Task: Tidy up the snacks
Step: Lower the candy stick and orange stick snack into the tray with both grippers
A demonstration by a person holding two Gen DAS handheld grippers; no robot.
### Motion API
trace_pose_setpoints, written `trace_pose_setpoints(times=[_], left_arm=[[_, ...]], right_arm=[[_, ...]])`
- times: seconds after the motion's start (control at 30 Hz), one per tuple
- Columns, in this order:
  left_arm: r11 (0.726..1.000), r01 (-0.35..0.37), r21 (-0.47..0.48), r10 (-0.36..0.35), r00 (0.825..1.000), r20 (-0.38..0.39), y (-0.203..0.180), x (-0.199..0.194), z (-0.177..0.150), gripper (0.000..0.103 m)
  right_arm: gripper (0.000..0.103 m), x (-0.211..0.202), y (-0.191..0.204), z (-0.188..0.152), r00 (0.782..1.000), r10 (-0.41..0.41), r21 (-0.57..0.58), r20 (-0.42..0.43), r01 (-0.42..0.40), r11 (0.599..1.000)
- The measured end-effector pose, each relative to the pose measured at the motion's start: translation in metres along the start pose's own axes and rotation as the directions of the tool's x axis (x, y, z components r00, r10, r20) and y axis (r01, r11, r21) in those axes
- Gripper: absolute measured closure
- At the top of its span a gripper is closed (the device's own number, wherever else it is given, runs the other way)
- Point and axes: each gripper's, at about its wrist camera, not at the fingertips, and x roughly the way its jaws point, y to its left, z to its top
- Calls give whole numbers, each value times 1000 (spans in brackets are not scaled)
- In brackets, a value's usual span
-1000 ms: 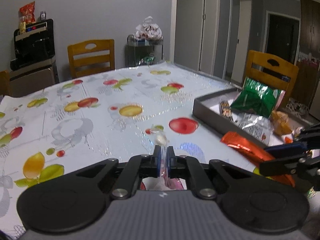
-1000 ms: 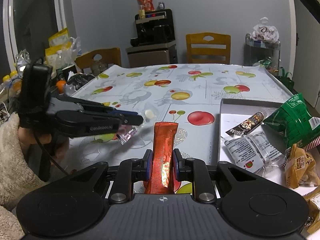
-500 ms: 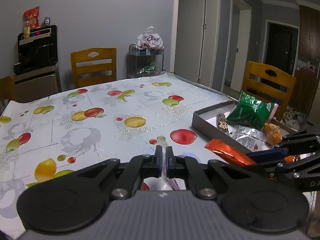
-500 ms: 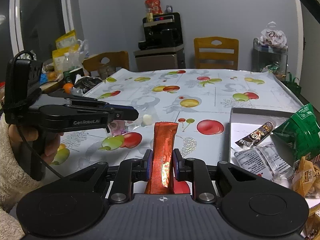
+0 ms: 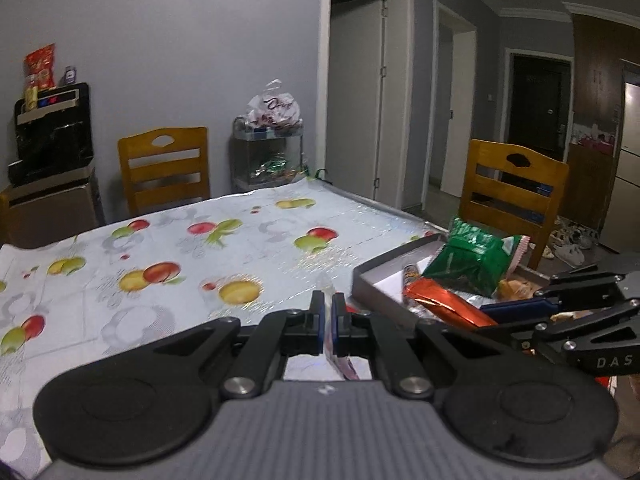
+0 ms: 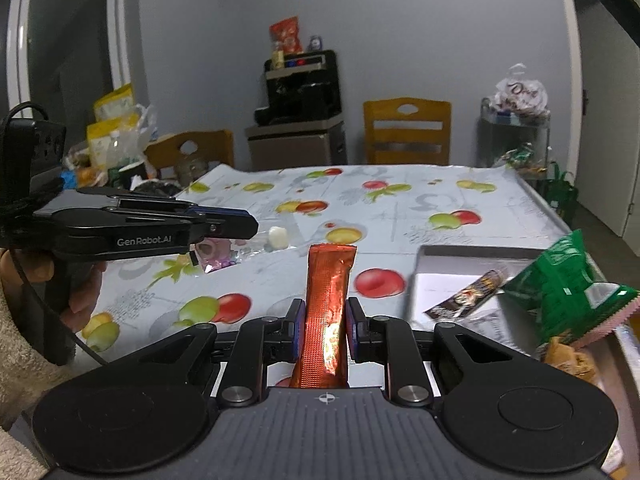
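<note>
My left gripper (image 5: 328, 320) is shut on a small clear candy wrapper (image 5: 338, 356) with a white candy in it (image 6: 278, 237), held above the table. It shows from the side in the right wrist view (image 6: 240, 229). My right gripper (image 6: 322, 326) is shut on an orange foil stick pack (image 6: 326, 308), also seen in the left wrist view (image 5: 444, 306), held upright near the left edge of the grey tray (image 5: 376, 290). The tray (image 6: 448, 254) holds a green bag (image 6: 560, 292), a brown bar (image 6: 468, 294) and other packets.
The table has a fruit-print cloth (image 5: 180, 264). Wooden chairs stand at the far side (image 5: 164, 172) and right side (image 5: 516, 196). A coffee machine (image 6: 302, 88) and a cart with bags (image 5: 272, 148) stand by the wall. Clutter lies at the table's far left (image 6: 116, 152).
Both grippers have risen and moved right towards the tray, each still holding its snack. The orange pack is now over the tray's left edge.
</note>
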Motion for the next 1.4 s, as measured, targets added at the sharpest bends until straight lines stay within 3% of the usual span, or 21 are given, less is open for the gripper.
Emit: trace_pose_setpoints(times=[0.43, 0.77, 1.03, 1.4], left_arm=[[993, 102, 67, -102, 995, -12, -55, 41, 27, 103], [981, 186, 59, -181, 980, -87, -91, 100, 34, 103], [991, 122, 63, -114, 986, -120, -93, 147, 34, 103], [998, 36, 55, -29, 990, -136, -88, 183, 30, 103]], right_arm=[[80, -21, -51, -11, 996, -87, 74, 26, 85, 994], [80, -11, -81, -22, 988, -146, 116, -41, 150, 982], [80, 16, -84, -9, 977, -194, 97, -88, 202, 975], [80, 49, -87, 0, 959, -248, 68, -140, 259, 964]])
